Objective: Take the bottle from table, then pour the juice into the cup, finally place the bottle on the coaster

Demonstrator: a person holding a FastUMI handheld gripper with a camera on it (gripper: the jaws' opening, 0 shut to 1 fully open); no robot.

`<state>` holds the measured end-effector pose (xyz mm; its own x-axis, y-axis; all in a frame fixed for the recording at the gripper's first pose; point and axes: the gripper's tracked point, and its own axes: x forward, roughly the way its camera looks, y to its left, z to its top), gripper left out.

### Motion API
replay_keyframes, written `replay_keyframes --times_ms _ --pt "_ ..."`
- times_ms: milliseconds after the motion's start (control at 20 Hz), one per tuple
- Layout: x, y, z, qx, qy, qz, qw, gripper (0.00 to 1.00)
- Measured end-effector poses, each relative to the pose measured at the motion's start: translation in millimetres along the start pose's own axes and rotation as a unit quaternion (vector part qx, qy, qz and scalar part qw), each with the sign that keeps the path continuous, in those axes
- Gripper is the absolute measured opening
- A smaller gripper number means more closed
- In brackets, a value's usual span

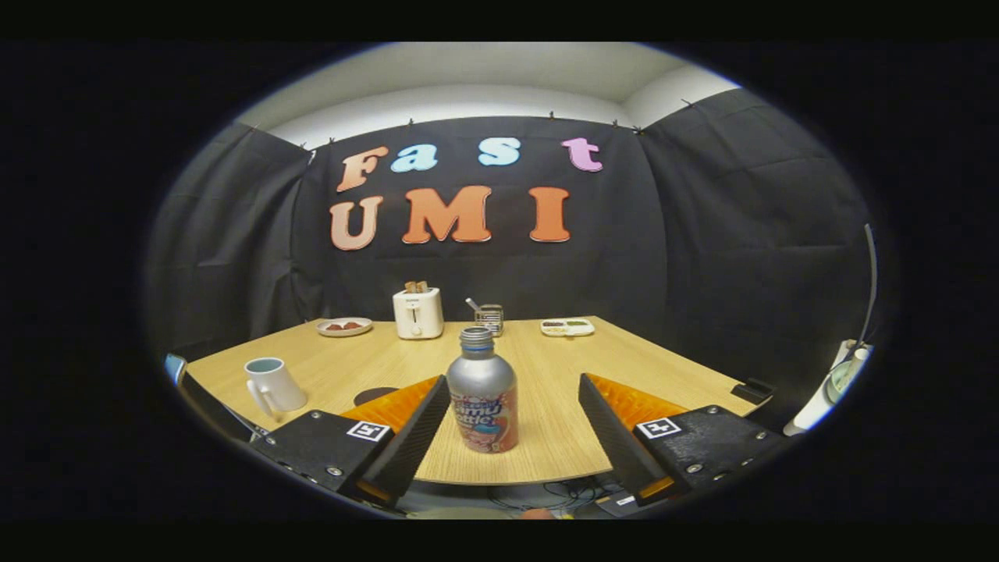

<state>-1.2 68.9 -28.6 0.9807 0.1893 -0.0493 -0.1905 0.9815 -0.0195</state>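
1. At the bottom of the frame the gripper (507,437) has its two fingers spread wide apart, released and pressing on nothing; each finger carries a small square black-and-white marker on its housing.
2. Between the fingers, low in the centre of the frame, stands the silver metal bottle with a printed label and a ridged neck (482,402). It is upright on the light wooden table (546,367), close to the table's near edge, leaning slightly toward the left finger's side of the gap; whether that finger touches it I cannot tell.
3. Just behind the left finger, lower left of centre, a dark round coaster (375,394) lies flat on the table, partly hidden by the finger.
4. Further left, in the lower left of the frame, a white ceramic cup with a pale blue inside (274,384) stands upright, its handle turned toward the near side, well apart from the bottle.
5. Along the far edge of the table, mid-frame: a small pale plate with reddish pieces (344,327) at the left, a white toaster with slices sticking out (417,312) beside it, a small metal wire holder (488,318) right of that, and a flat white tray with dark and green contents (567,327) furthest right.
6. At the table's right corner sits a small black object (753,389).
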Motion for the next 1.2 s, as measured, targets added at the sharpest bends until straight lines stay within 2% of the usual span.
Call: replay_keyframes --times_ms 200,550,1200 --pt "4 9 -5 -0.004 -0.009 0.011 1.0 0.99" --pt "18 21 -32 -0.016 0.022 0.021 0.999 0.99" --pt "65 17 -76 -0.017 0.069 0.016 0.997 0.98"
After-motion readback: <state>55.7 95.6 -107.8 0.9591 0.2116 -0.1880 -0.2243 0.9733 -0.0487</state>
